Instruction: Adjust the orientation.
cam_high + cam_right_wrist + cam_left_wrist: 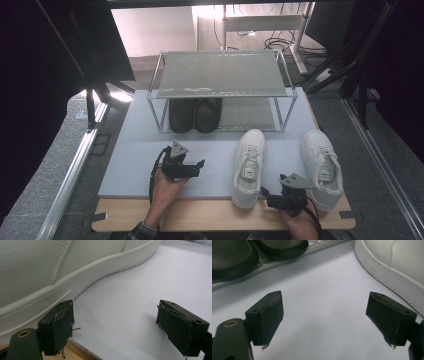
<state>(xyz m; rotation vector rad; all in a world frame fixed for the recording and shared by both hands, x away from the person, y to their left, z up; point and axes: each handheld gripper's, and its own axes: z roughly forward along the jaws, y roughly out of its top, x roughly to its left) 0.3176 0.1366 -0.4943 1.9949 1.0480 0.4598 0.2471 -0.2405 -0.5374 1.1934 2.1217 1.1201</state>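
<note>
Two white sneakers (249, 167) (322, 167) lie on the grey mat (135, 160), and two dark shoes (181, 115) (207, 114) sit side by side on the lower level of the one metal rack (220, 75) (which has two tiers). One mat covers the one wooden table (200, 215). Two grippers are in the person's two hands, the left gripper (192, 167) and the right gripper (275, 197), each with two black jaws spread apart and nothing between them.
</note>
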